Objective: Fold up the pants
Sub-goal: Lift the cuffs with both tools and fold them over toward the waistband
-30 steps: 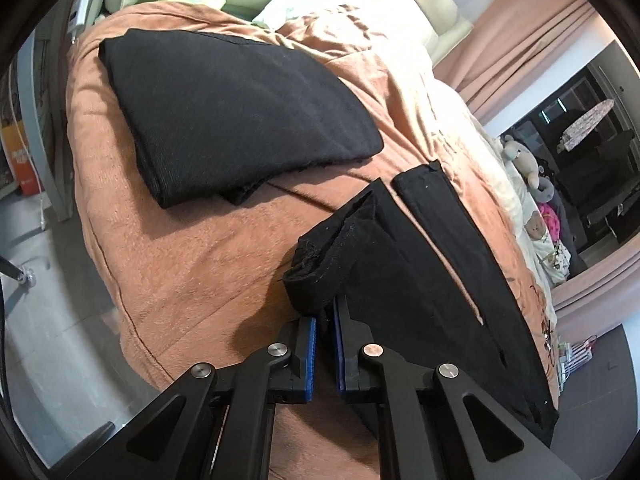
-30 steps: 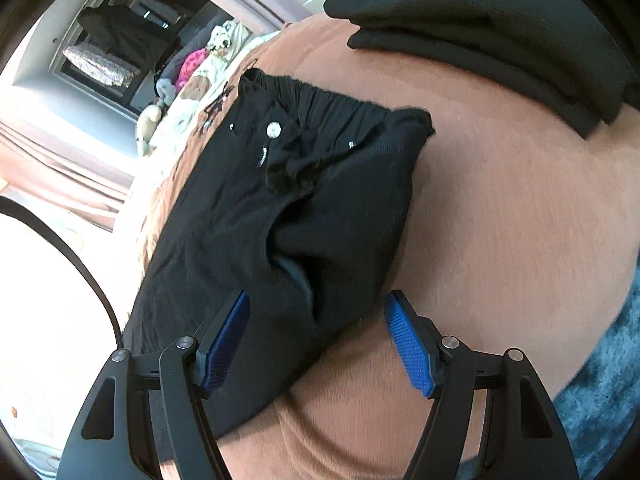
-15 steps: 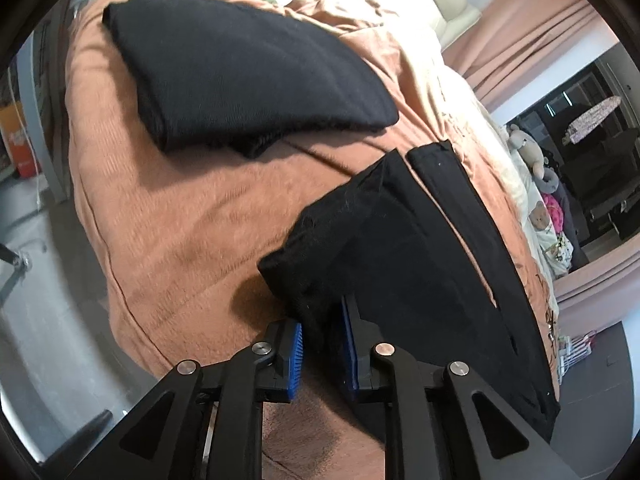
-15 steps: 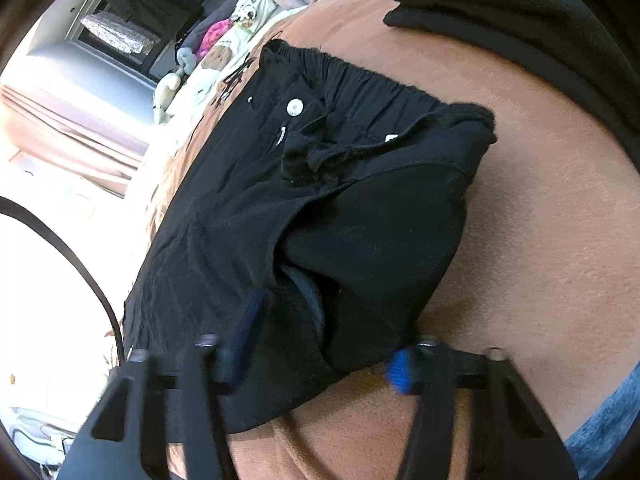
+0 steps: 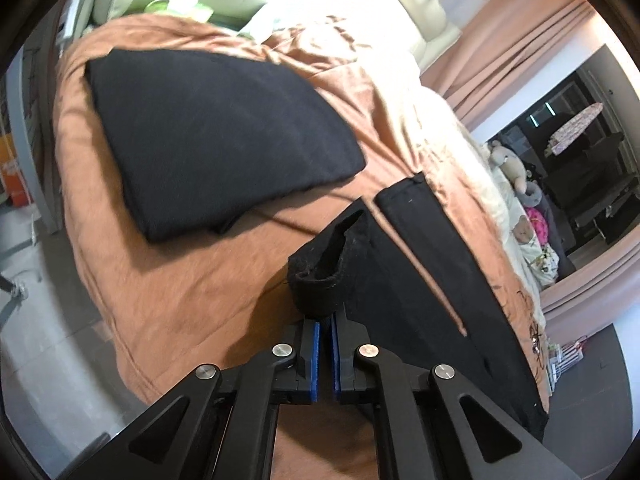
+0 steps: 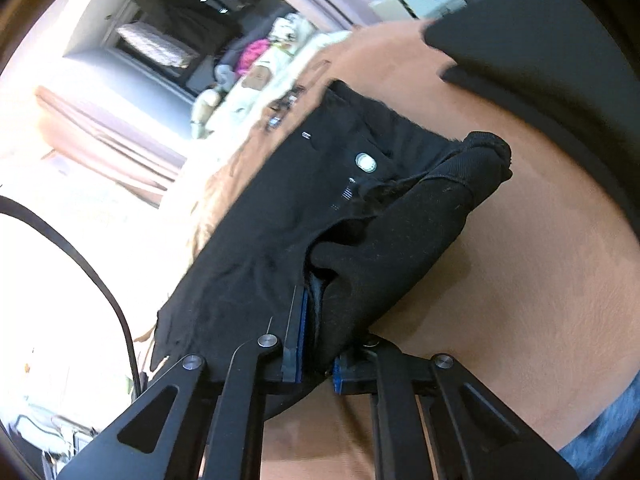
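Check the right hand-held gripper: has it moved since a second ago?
Yes. The right hand-held gripper has just closed onto the pants and lifted that edge off the brown bedspread.

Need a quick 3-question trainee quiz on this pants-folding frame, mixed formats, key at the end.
1. True or false: the left hand-held gripper is shut on a leg hem of the black pants.
2. Multiple choice: the white button on the pants sits A) at the waistband, B) at a leg hem, C) on the folded black garment.
3. Fill in: the pants lie on a ____-coloured blanket.

Key
1. True.
2. A.
3. Brown. The right hand-held gripper, whose jaws have just been closing, is also shut on the pants fabric.
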The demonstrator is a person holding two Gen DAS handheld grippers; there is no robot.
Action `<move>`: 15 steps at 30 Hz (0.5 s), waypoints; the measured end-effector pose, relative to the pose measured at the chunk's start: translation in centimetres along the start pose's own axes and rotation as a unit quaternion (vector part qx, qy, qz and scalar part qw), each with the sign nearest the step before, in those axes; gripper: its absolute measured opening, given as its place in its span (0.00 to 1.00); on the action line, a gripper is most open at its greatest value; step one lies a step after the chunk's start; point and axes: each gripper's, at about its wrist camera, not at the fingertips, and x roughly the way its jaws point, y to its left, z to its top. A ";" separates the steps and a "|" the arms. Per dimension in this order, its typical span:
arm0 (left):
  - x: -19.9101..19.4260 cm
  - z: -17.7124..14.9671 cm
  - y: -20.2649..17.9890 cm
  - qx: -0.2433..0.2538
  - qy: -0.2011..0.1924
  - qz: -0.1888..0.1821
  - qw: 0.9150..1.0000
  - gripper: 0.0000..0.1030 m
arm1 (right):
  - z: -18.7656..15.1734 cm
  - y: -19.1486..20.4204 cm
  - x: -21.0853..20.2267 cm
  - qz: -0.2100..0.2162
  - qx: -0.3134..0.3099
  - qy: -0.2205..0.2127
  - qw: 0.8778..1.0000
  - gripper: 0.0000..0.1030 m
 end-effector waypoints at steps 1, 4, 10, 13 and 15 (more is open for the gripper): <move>-0.2 0.4 -0.4 0.004 -0.004 -0.003 1.000 0.04 | 0.3 0.2 0.0 0.001 -0.001 -0.001 1.000 0.06; -0.6 1.2 -1.7 0.011 -0.016 -0.012 1.000 0.04 | 1.5 0.5 0.3 0.004 0.005 -0.004 1.000 0.06; -1.0 2.9 -3.9 0.011 -0.036 -0.018 0.999 0.04 | 3.0 1.6 2.0 0.010 0.001 -0.006 1.000 0.06; -1.0 3.6 -5.3 0.023 -0.040 -0.021 0.999 0.04 | 4.1 2.5 2.7 0.008 -0.006 -0.009 1.000 0.06; -0.9 4.2 -6.1 0.026 -0.041 -0.025 0.998 0.04 | 4.5 3.0 3.0 0.011 -0.011 -0.012 1.000 0.06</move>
